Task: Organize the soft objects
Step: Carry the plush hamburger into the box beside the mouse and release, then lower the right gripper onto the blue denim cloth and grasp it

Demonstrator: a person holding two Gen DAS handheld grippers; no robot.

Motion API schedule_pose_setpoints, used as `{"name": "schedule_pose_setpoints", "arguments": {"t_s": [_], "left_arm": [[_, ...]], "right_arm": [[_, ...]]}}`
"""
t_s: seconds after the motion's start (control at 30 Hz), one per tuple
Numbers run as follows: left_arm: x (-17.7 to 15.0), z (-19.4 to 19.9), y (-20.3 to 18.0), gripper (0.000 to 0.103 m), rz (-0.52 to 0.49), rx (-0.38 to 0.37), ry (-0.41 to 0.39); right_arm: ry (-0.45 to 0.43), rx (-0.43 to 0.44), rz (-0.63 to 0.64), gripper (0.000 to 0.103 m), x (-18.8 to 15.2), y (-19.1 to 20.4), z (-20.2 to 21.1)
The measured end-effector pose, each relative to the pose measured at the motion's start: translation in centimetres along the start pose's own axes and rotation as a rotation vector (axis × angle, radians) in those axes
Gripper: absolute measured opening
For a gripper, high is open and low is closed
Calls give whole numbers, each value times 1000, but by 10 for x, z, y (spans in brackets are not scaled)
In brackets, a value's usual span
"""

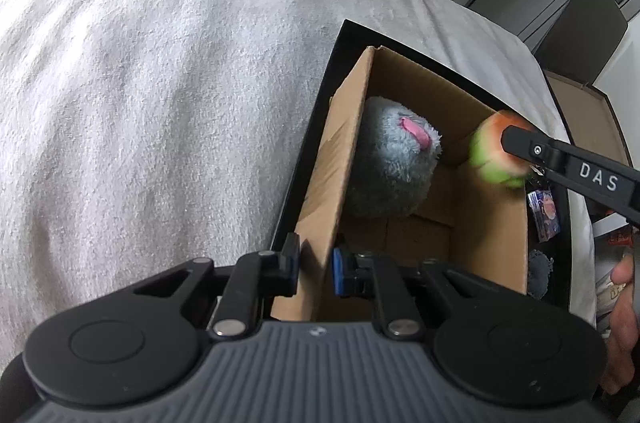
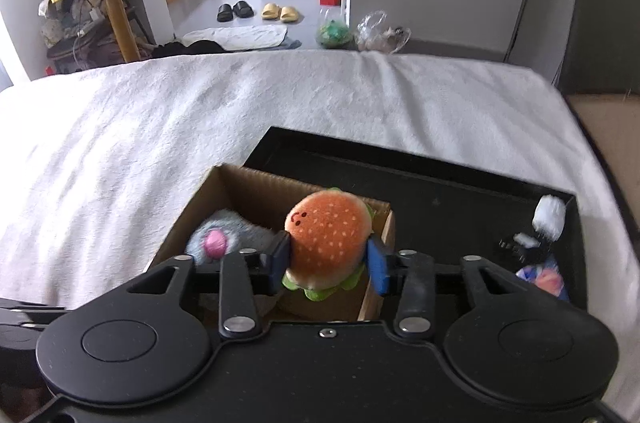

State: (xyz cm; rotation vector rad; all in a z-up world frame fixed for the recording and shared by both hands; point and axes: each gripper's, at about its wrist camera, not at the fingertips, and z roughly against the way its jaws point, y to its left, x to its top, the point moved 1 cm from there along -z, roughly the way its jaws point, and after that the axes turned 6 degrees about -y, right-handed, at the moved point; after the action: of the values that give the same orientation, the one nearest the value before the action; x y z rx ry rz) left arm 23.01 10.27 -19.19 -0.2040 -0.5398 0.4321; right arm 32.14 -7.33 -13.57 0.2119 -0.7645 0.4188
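A cardboard box stands in a black tray on a bed with a white blanket. A grey plush with a pink patch lies inside the box; it also shows in the right wrist view. My left gripper is shut on the box's left wall. My right gripper is shut on a plush hamburger and holds it above the box. From the left wrist view, the hamburger hangs over the box's right side.
The black tray also holds a white fluffy item, a dark small item and a colourful packet. The white blanket spreads left and beyond. Slippers and bags lie on the floor past the bed.
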Motion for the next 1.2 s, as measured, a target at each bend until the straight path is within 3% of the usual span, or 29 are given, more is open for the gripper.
{"name": "schedule_pose_setpoints", "arguments": {"t_s": [0.7,1.2], "left_arm": [[0,0,-15,15,-54,71,-10],[-1,2,-34,16,-132,157,-39]], "right_arm": [[42,-2,-42,52,-21,-28,31],[71,-14,-115,57,-38,-77,44]]}}
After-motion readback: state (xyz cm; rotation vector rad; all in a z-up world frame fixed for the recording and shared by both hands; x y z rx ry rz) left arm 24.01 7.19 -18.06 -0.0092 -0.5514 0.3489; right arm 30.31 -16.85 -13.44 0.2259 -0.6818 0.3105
